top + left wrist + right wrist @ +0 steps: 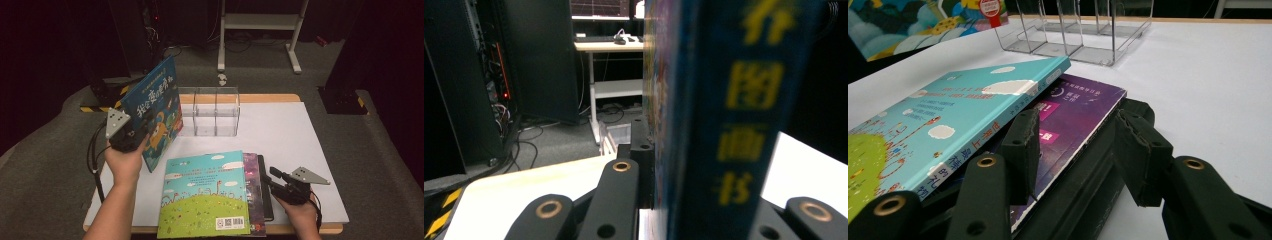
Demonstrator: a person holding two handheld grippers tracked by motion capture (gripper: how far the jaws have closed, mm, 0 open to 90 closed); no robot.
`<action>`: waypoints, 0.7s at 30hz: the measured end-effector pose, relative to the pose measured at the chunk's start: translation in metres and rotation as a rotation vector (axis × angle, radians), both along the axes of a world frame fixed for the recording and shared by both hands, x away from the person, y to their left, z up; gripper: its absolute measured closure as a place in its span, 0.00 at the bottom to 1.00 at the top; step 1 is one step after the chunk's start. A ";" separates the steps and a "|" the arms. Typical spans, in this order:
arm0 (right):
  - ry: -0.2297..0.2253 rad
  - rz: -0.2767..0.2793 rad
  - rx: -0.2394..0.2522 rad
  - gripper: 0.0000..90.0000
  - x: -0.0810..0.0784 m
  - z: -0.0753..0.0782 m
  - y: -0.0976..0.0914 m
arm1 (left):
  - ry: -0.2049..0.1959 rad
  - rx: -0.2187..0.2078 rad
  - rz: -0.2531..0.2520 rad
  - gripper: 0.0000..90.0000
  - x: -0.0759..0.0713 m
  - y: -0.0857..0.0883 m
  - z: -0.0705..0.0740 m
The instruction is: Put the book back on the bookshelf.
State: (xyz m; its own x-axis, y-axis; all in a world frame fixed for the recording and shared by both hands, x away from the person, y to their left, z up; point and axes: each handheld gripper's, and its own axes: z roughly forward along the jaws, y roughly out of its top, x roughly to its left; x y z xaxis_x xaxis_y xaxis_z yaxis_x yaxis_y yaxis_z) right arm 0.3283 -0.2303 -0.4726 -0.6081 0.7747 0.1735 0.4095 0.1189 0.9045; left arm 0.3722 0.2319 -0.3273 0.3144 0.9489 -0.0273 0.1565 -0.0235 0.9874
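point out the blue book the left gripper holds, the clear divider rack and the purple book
blue book [155, 107], high view, front cover
clear divider rack [210, 112], high view, front wall
purple book [1075, 112], right gripper view, cover

The room is dim, its far end nearly black; grey carpet covers the floor; a white frame stands behind the bench, which bears a white sheet with wood showing at the edges; black stands with yellow-striped feet flank it; a dark rack holds cables; beyond sits a pale desk.
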 end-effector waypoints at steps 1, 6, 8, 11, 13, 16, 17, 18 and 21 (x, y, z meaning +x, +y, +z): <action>0.000 -0.002 -0.002 0.59 0.000 0.000 -0.001 | -0.003 0.004 0.005 0.92 0.003 -0.003 0.001; 0.001 -0.002 0.002 0.59 0.001 0.000 -0.003 | -0.005 0.005 0.030 0.92 0.022 -0.015 0.000; 0.001 -0.003 0.004 0.59 0.001 0.000 -0.003 | -0.002 0.005 0.043 0.92 0.030 -0.020 -0.002; 0.001 -0.002 0.008 0.60 0.001 0.000 -0.003 | 0.004 0.009 0.057 0.92 0.042 -0.025 -0.005; 0.000 -0.001 0.008 0.60 0.001 0.000 -0.004 | 0.004 0.011 0.064 0.92 0.049 -0.028 -0.007; 0.000 0.000 0.008 0.60 0.001 0.000 -0.004 | 0.004 0.015 0.072 0.92 0.058 -0.032 -0.009; -0.001 0.001 0.008 0.60 0.001 0.000 -0.004 | 0.003 0.018 0.076 0.92 0.061 -0.034 -0.010; -0.001 0.002 0.009 0.60 0.001 0.000 -0.004 | 0.001 0.024 0.079 0.92 0.064 -0.035 -0.011; -0.001 0.003 0.010 0.60 0.001 0.000 -0.004 | -0.003 0.027 0.091 0.92 0.072 -0.039 -0.013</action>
